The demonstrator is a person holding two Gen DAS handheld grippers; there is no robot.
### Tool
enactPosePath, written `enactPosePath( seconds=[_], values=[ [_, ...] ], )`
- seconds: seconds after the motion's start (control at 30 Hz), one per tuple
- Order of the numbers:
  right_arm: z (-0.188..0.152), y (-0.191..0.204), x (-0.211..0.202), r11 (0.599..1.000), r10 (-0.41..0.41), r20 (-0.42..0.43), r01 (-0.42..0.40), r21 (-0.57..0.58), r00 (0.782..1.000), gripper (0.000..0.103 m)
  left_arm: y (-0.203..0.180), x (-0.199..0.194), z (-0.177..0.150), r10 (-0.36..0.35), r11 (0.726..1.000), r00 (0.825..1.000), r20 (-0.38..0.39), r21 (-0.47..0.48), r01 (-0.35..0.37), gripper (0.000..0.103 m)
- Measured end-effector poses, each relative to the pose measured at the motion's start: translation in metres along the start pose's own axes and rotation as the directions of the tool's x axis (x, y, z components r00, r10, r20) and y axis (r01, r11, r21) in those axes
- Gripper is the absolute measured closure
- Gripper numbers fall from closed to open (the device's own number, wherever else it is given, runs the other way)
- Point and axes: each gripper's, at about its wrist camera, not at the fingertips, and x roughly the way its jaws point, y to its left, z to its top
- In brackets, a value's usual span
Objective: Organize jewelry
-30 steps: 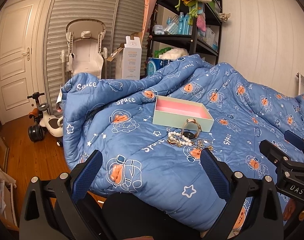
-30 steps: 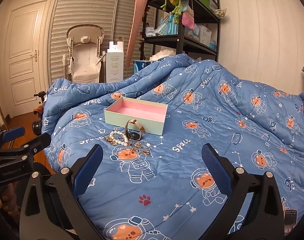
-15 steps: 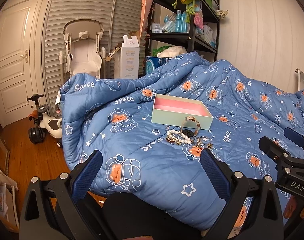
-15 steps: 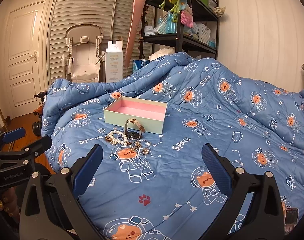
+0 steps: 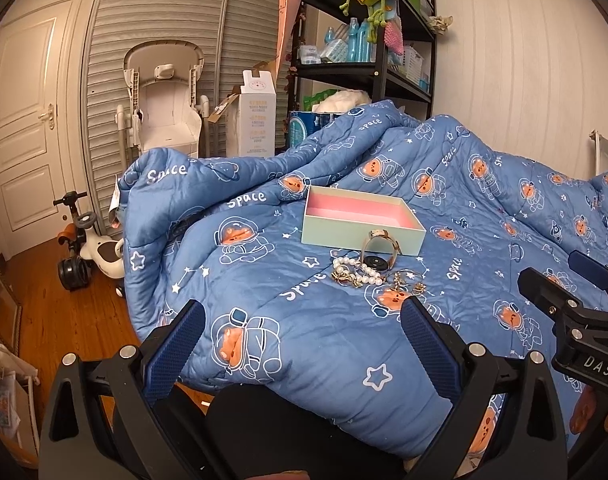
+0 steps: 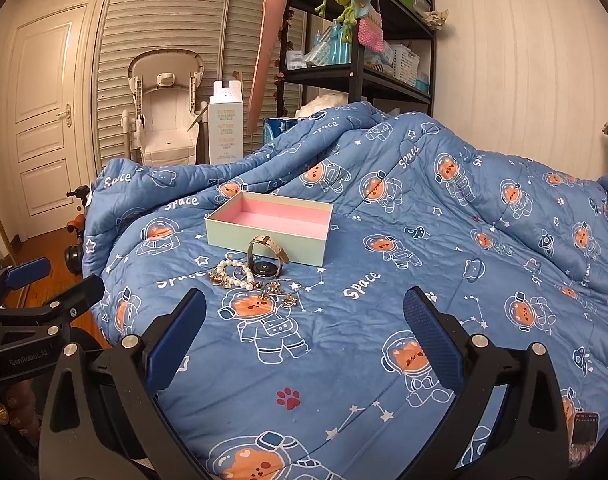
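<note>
**Blue quilt, jewelry heap and box, both tools spread**

Blue quilted bedding (image 5: 304,320) printed with orange bears in space suits covers the bed and carries everything for the task. A shallow box (image 5: 363,221), pale green outside and pink inside, sits on the quilt with nothing visible in it. Right in front of its near wall stands a watch (image 5: 377,250) with a light strap curled into a loop and its dark round face lying low. Just beside the watch, on the side toward the door, lies a white pearl bracelet (image 5: 353,272), and small gold pieces (image 5: 403,282) are scattered touching or close around it; their exact kind is too small to tell.

From the left wrist view, the left tool (image 5: 302,334) hangs over the near edge of the bed with its blue-padded fingers spread wide and nothing between them. The jewelry lies beyond its fingertips, apart from them.

From the right wrist view, the right tool (image 6: 304,328) is likewise spread wide and holds nothing, above bare quilt; the box (image 6: 268,226), the watch (image 6: 266,256), the pearl bracelet (image 6: 234,272) and the gold pieces (image 6: 278,292) lie ahead, toward its left finger.

Behind the bed stand a black shelf unit (image 5: 377,68), a white high chair (image 5: 164,96) and a white door (image 5: 24,120).
</note>
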Motion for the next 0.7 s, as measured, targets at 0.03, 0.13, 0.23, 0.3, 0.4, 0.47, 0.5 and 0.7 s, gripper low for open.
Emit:
enactPosePath(
  seconds=[0.03,0.13,0.23,0.3,0.4,0.47,0.5,0.7],
  values=[
    [0.000,-0.001,0.001,1.000,0.000,-0.005,0.000,0.003,1.000,0.005,0.000,0.000,0.000,0.001,1.000,1.000,-0.002,0.003,-0.001,0.007],
    [0.000,-0.002,0.003,1.000,0.000,-0.014,0.000,0.013,1.000,0.005,-0.002,0.001,-0.001,0.003,1.000,1.000,-0.006,0.010,-0.003,0.007],
    [-0.001,-0.004,0.006,1.000,0.002,-0.025,-0.002,0.021,1.000,0.005,-0.003,0.003,-0.002,0.004,1.000,1.000,-0.015,0.014,-0.003,0.007],
    [-0.001,-0.005,0.009,1.000,0.008,-0.036,-0.007,0.027,0.999,0.005,-0.004,0.005,-0.002,0.002,1.000,1.000,-0.021,0.020,-0.002,0.007],
    [-0.002,-0.007,0.012,0.999,0.010,-0.053,-0.009,0.036,0.999,0.005,-0.006,0.007,-0.002,0.001,1.000,1.000,-0.030,0.028,-0.001,0.007],
    [-0.002,-0.007,0.013,0.999,0.012,-0.057,-0.010,0.035,0.998,0.005,-0.006,0.008,-0.002,0.001,1.000,0.999,-0.035,0.029,0.000,0.007],
    [-0.003,-0.006,0.013,0.999,0.012,-0.058,-0.010,0.033,0.998,0.005,-0.006,0.009,-0.002,0.001,1.000,0.999,-0.038,0.029,0.000,0.007],
    [-0.003,-0.005,0.013,1.000,0.011,-0.058,-0.009,0.030,0.998,0.005,-0.006,0.009,-0.002,0.001,1.000,0.999,-0.041,0.029,0.000,0.007]
  ],
)
